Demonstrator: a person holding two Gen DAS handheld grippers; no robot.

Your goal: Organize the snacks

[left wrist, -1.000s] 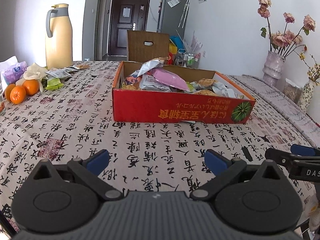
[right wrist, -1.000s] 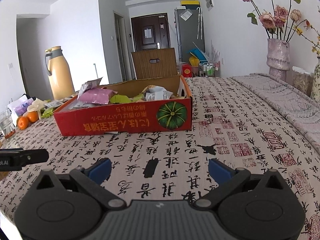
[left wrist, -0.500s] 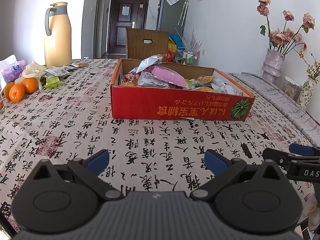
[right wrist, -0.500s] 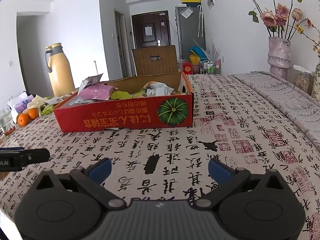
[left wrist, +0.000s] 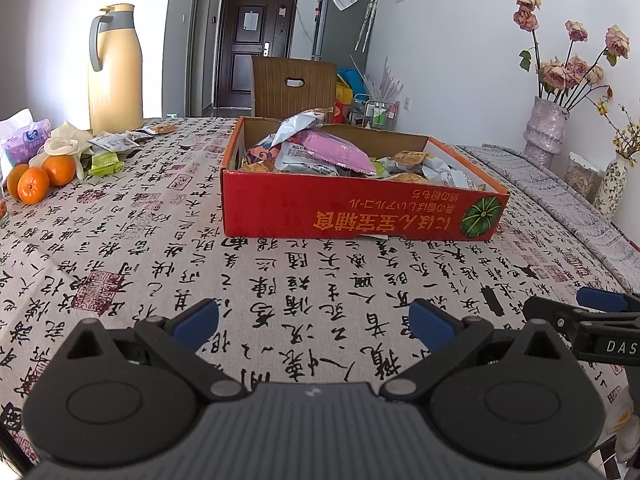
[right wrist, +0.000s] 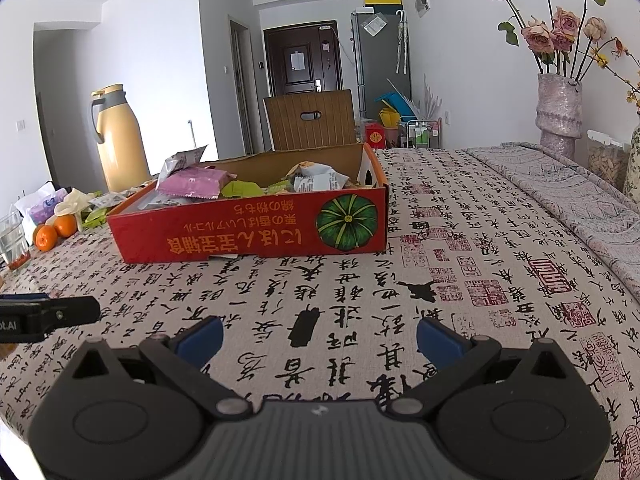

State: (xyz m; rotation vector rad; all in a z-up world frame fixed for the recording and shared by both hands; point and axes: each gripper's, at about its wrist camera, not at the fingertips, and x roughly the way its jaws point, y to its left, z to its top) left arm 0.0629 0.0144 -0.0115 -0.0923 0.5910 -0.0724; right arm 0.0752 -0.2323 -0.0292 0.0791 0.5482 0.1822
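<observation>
red snack box [right wrist: 248, 236], open hand-held gripper [right wrist: 318, 334], tablecloth [right wrist: 460, 280]

The table [left wrist: 160, 264] is covered by a calligraphy-print cloth. A red cardboard box [left wrist: 360, 212] stuffed with snack packets is parked mid-table; oranges [left wrist: 40, 178], loose packets [left wrist: 116, 142], a yellow thermos [left wrist: 116, 70] and a glass [right wrist: 14, 240] are clustered off left.

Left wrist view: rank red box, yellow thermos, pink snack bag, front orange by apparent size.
1. red box, by far the widest
2. yellow thermos, though it stands farther back, so its true size against the box is unsure
3. pink snack bag
4. front orange
</observation>
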